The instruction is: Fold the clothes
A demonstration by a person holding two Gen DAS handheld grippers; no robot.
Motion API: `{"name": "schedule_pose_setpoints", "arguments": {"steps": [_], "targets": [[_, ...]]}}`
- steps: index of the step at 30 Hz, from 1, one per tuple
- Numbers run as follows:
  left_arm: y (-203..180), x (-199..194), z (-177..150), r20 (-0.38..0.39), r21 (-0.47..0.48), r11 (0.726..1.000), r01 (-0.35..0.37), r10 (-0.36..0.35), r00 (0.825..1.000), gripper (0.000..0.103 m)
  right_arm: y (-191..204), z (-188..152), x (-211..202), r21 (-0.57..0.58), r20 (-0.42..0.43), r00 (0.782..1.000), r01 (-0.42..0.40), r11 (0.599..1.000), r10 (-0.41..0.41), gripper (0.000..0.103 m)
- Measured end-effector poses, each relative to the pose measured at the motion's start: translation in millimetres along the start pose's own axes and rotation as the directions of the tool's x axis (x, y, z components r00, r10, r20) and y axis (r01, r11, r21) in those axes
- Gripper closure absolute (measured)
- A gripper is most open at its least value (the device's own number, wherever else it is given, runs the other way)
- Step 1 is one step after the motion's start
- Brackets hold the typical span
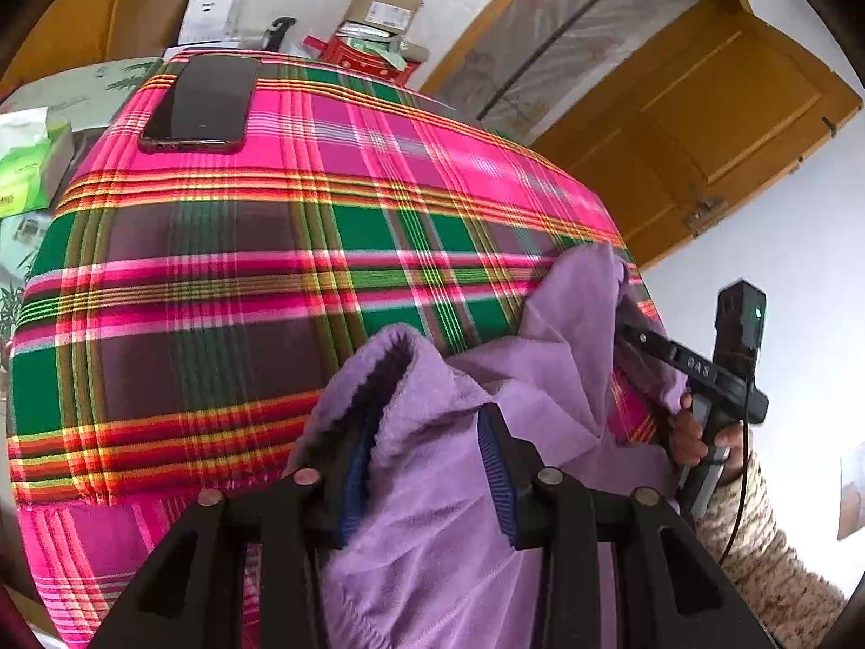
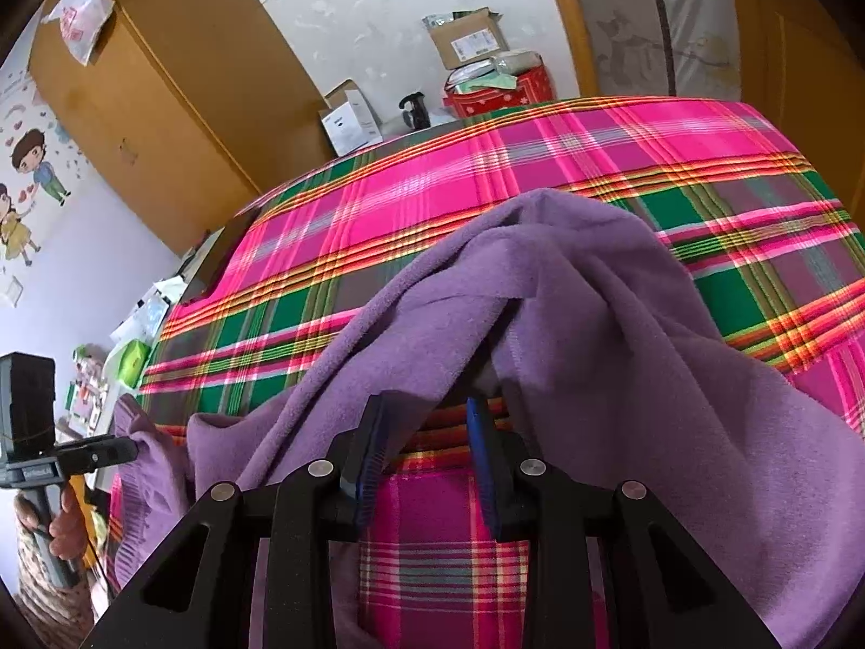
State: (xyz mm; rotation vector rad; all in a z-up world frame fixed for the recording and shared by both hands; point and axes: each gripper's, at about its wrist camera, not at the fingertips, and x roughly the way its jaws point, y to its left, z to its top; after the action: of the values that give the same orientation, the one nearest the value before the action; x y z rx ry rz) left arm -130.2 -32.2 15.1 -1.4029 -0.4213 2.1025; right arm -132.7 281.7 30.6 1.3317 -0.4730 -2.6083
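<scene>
A purple fleece garment (image 2: 567, 292) lies bunched at the lower right of the plaid-covered bench (image 1: 216, 270), gripped by the left gripper (image 1: 427, 465), the right gripper (image 2: 427, 465) open, a phone (image 1: 205, 103) upper left, boxes (image 1: 384, 5) behind.

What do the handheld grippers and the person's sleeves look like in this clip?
Both grippers, left gripper and right gripper, have black angular linkages with silver rivets and blue ribbed pads. Each carries a boxy black camera, one showing a green light, and a thin black cable. The sleeve is speckled beige knit.
</scene>
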Motion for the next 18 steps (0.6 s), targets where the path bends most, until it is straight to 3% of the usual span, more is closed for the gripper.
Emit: {"name": "schedule_pose_setpoints", "arguments": {"steps": [3,6,13,18], "targets": [[3.6,-4.1,5.1,0.031,-0.046,0.998,0.045,-0.044,0.999,0.09,-2.4,4.5,-0.5,0.022,0.018,1.0,0.01,1.0,-0.011,0.072],[10.1,-13.1,4.9,0.078,-0.087,0.995,0.057,-0.05,0.996,0.096,-8.4,11.0,0.6,0.065,0.029,1.0,0.004,0.998,-0.006,0.072],[36.0,-41.5,-1.2,0.203,-0.189,0.981,0.042,-0.003,0.979,0.097,-2.7,16.7,11.9,0.052,0.033,0.999,0.011,0.999,-0.013,0.073],[56.1,-54.6,-2.4,0.25,-0.261,0.965,0.026,0.042,0.967,0.097,1.4,20.7,20.0,0.043,0.037,0.999,0.017,0.999,-0.018,0.091]]}}
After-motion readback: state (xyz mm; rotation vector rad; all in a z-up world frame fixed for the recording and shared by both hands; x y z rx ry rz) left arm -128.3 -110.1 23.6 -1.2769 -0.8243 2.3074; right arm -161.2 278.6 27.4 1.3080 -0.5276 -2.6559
